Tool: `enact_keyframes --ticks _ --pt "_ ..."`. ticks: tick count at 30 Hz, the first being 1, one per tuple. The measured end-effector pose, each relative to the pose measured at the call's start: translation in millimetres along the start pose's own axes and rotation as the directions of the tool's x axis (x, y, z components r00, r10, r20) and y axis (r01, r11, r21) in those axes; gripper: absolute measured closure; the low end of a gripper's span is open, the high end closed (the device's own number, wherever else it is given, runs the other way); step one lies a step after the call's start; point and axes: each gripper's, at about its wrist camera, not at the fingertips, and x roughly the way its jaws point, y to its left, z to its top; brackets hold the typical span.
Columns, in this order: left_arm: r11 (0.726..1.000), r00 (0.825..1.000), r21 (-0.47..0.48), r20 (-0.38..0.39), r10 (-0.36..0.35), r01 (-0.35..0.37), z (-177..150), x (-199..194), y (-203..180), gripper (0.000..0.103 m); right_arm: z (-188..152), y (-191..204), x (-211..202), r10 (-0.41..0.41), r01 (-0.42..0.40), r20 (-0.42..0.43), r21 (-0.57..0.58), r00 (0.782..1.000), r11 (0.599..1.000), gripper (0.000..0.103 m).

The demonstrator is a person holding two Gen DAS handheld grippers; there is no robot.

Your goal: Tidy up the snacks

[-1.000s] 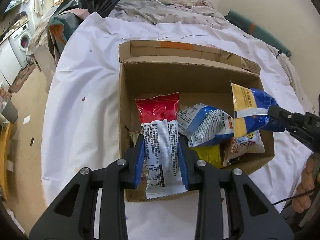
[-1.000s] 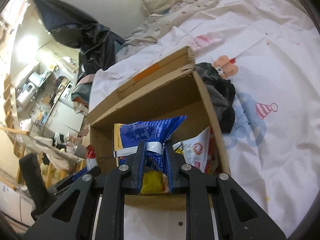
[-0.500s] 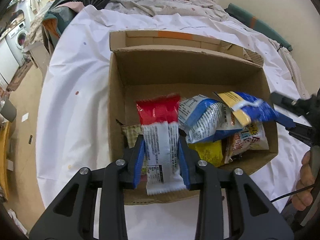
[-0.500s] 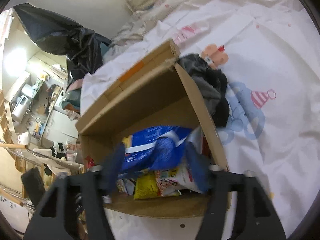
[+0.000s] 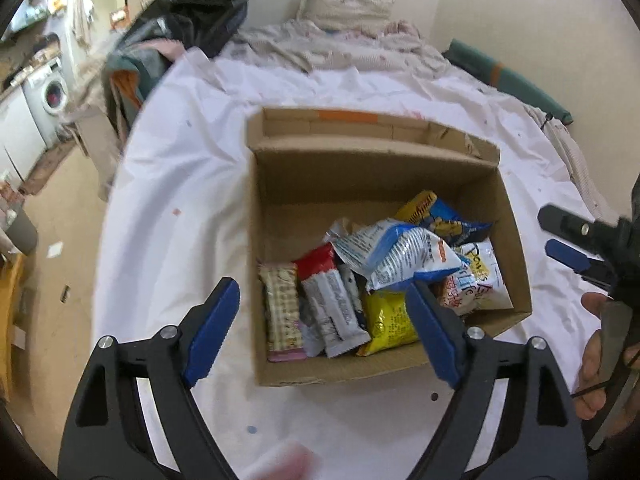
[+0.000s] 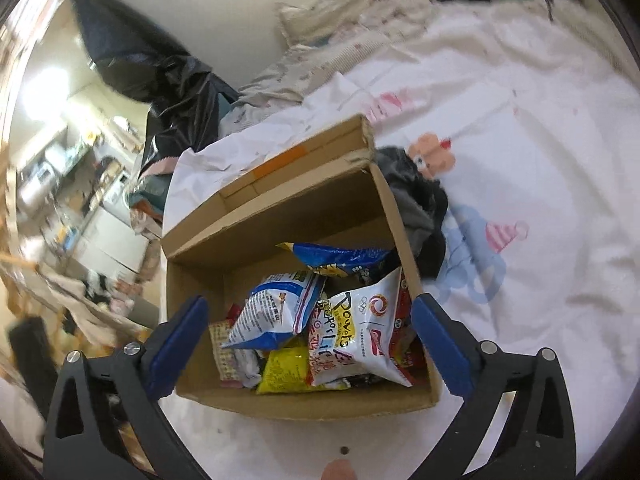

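Snacks boxed beyond hand-held grippers

Lived-in home, bedroom open to a laundry corner. Bed under a white cartoon-print sheet, with rumpled blanket and pillow against the wall. Beyond the bed edge, washing machine, black plastic bag, cluttered shelves.

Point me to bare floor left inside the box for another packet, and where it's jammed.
Bare floor shows along the cardboard box's far wall and left wall, behind the red-topped bar and beige biscuit pack. The near-right corner is crowded: blue-white bag, yellow packet, white Power bag overlap. Both grippers' jaws are open, empty.
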Motion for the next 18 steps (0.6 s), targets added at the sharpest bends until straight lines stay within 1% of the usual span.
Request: enact_keyframes --ticks 4,8,11,18 --pt "0.999 0.998 -0.029 0.053 0.034 -0.033 -8.3 -20.4 8.8 0.02 -9.4 22.0 -16.1 -0.06 0.067 0.055 -0.124 0.997 0.99 0.0" --pt "0.998 0.993 -0.014 0.096 0.069 -0.068 -17.9 -38.7 8.2 0.02 -24.4 35.3 -33.4 -0.105 0.124 0.1 -0.204 0.989 0.971 0.0" --pt "0.995 0.987 -0.014 0.128 0.098 -0.097 -24.9 -52.1 8.6 0.02 -35.4 37.6 -43.5 -0.148 0.172 0.116 -0.237 0.982 0.956 0.0" --pt "0.996 0.988 -0.005 0.129 0.087 -0.087 -41.8 -65.5 3.0 0.02 -59.4 38.8 -64.5 -0.192 0.225 0.144 -0.263 0.971 0.938 0.0"
